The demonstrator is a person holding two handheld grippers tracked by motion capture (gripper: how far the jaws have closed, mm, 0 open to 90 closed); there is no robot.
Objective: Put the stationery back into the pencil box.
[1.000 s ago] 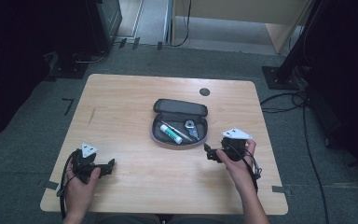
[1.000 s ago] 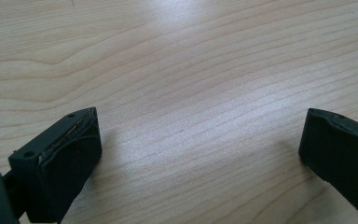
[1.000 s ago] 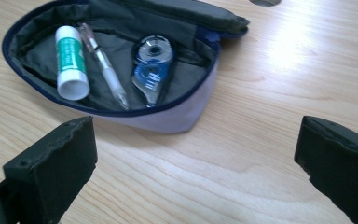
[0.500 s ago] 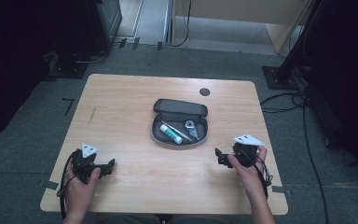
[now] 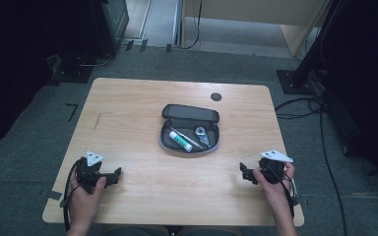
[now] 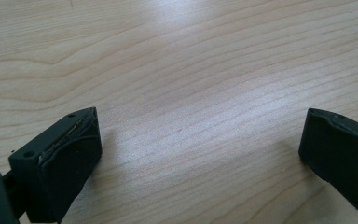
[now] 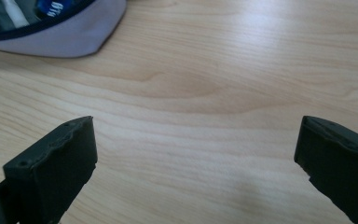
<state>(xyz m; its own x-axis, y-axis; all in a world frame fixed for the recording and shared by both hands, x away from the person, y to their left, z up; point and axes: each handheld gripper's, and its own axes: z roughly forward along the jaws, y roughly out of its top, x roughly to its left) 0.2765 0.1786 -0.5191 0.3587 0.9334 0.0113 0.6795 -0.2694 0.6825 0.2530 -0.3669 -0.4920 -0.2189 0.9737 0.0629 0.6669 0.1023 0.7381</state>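
An open grey pencil case [image 5: 189, 118] lies at the middle of the wooden table [image 5: 142, 98]. Inside it lie a white and green tube [image 5: 179, 141], a thin pen [image 5: 186, 137] and a small metal item [image 5: 201, 133]. My left gripper [image 5: 116, 175] rests near the front left of the table, held in a hand, jaws wide apart over bare wood [image 6: 200, 135]. My right gripper [image 5: 243, 173] sits low at the front right, also open with nothing between its jaws [image 7: 196, 154]. The case's grey edge [image 7: 60, 35] shows at the top left of the right gripper view.
A dark round grommet hole [image 5: 216, 97] sits near the table's far edge. Cables trail from both grippers off the front edge. Grey carpet, dark stands [image 5: 305, 69] and cables surround the table.
My right gripper has moved down and to the right, away from the pencil case toward the front right of the table. The left gripper has stayed still.
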